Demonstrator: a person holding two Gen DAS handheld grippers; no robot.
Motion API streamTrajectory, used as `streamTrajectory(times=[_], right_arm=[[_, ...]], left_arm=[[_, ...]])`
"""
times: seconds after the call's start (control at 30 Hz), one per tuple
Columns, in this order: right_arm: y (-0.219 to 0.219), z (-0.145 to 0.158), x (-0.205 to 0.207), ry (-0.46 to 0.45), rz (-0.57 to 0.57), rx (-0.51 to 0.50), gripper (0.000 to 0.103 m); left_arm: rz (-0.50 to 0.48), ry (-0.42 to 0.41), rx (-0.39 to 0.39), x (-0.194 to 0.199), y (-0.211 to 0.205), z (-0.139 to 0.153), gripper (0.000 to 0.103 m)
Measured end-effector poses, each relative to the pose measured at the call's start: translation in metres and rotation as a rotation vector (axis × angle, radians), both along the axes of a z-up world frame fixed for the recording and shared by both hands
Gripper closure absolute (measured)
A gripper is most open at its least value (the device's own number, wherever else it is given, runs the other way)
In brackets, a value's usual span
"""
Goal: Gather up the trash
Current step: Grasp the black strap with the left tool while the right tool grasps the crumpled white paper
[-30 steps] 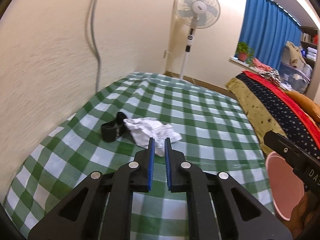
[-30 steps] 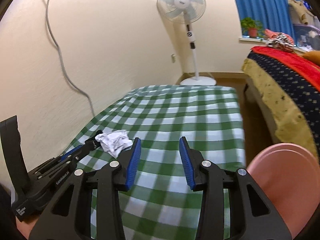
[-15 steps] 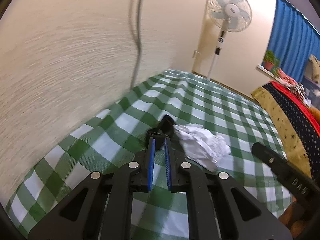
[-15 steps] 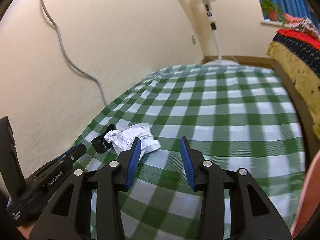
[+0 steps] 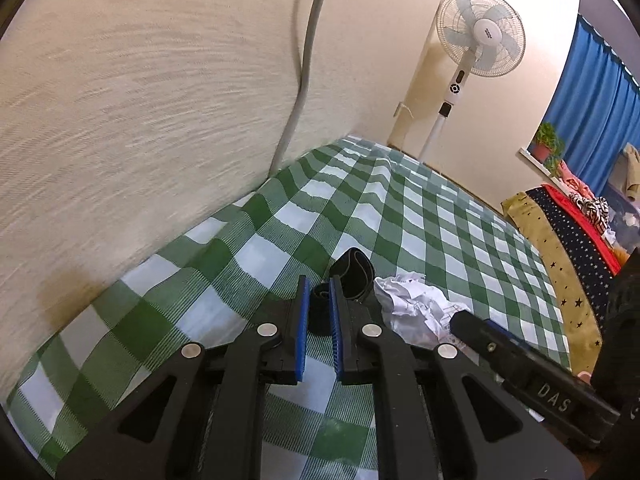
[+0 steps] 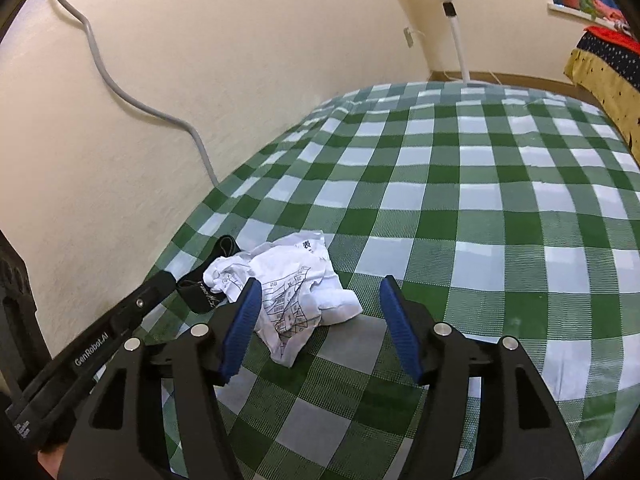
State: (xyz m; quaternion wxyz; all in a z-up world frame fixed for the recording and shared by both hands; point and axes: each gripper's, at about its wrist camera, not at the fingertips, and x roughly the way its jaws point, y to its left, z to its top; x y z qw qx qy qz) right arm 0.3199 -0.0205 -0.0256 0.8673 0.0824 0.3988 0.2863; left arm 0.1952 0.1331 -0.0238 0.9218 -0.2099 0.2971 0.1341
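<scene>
A crumpled white printed paper [image 6: 296, 288] lies on the green checked tablecloth [image 6: 460, 200]; it also shows in the left wrist view [image 5: 416, 308]. A black strap [image 5: 352, 272] lies just left of it, by the wall, seen too in the right wrist view [image 6: 200, 292]. My left gripper [image 5: 319, 286] has its jaws nearly together with a narrow gap, right at the strap's near loop; whether it grips it I cannot tell. My right gripper [image 6: 320, 296] is open wide, its left finger [image 6: 240, 320] over the paper's near edge.
A cream wall [image 5: 160, 100] with a grey cable [image 6: 132, 96] runs along the table's left side. A standing fan [image 5: 480, 36] is at the far end. A bed with a starred cover [image 5: 568, 248] lies to the right.
Both grippers have moved forward and down to the strap and paper. The right gripper's jaws have opened wider. The pink bin has left both views.
</scene>
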Motion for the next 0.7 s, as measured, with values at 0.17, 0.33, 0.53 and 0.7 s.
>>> streamTrajectory(times=[0.17, 0.33, 0.53, 0.7], right_arm=[[0.005, -0.002, 0.000, 0.010, 0.015, -0.022, 0.052], [0.006, -0.002, -0.001, 0.013, 0.020, -0.030, 0.064], [0.007, 0.000, -0.004, -0.001, 0.025, -0.029, 0.078], [0.005, 0.001, -0.007, -0.011, 0.024, -0.018, 0.091]], left_arm=[[-0.017, 0.040, -0.033, 0.009, 0.001, -0.009, 0.093], [-0.022, 0.051, -0.043, 0.010, 0.002, -0.012, 0.093], [-0.036, 0.058, -0.046, 0.013, 0.000, -0.013, 0.085], [-0.046, 0.066, -0.048, 0.015, -0.001, -0.015, 0.085]])
